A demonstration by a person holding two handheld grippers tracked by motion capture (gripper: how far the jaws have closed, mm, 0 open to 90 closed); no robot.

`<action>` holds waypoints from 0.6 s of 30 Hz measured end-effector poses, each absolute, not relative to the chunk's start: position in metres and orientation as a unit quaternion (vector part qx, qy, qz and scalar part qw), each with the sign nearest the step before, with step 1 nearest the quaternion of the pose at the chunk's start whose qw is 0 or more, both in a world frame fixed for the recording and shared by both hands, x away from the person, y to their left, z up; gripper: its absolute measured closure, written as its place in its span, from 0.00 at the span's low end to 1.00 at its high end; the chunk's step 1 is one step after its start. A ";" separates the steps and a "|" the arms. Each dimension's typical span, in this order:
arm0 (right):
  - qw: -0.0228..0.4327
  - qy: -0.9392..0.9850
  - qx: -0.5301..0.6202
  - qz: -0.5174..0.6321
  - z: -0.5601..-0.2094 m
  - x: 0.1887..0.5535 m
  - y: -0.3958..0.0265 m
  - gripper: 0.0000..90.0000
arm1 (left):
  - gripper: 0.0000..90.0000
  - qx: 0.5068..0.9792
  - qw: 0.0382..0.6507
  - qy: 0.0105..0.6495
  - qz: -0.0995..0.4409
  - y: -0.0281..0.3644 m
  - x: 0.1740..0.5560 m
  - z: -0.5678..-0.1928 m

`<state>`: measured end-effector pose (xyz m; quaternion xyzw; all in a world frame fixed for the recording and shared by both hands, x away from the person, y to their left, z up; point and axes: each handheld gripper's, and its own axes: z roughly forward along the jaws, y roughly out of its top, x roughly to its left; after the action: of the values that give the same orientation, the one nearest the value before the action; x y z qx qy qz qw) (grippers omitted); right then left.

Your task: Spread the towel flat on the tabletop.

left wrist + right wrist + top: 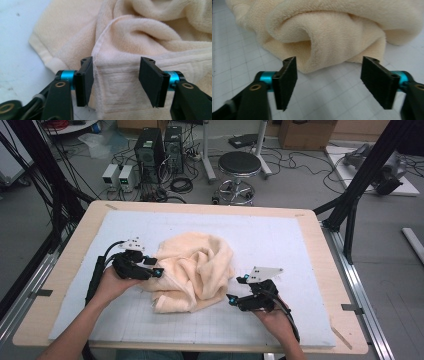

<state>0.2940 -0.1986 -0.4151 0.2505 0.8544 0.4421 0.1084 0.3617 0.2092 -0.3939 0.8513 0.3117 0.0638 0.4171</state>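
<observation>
A crumpled cream towel lies on the white gridded mat in the middle of the table. My left gripper is at the towel's left side. In the left gripper view its jaws stand apart around a hemmed fold of the towel, whose edge runs right beside the left pad. My right gripper is just off the towel's lower right side. In the right gripper view it is open over bare mat, with a rolled towel fold a little beyond its pads.
The mat covers a wooden table with a narrow bare border. Black frame posts rise at both far sides. On the floor behind stand a stool, computer towers and cables.
</observation>
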 end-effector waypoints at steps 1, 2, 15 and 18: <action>0.095 0.856 0.247 0.443 -0.417 0.297 -0.195 0.43 | 0.56 0.854 0.412 0.312 0.056 0.210 0.363 -0.395; 0.095 0.856 0.247 0.443 -0.417 0.297 -0.195 0.43 | 0.56 0.855 0.411 0.312 0.052 0.209 0.364 -0.397; 0.075 0.871 0.229 0.428 -0.415 0.310 -0.194 0.93 | 0.99 0.880 0.390 0.270 -0.007 0.195 0.356 -0.406; 0.076 0.868 0.232 0.432 -0.409 0.309 -0.201 0.93 | 0.99 0.880 0.397 0.259 -0.007 0.191 0.351 -0.399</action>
<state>0.3088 -0.2012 -0.4091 0.2323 0.8682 0.4318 0.0765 0.3508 0.1909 -0.3990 0.8803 0.2591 -0.0067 0.3974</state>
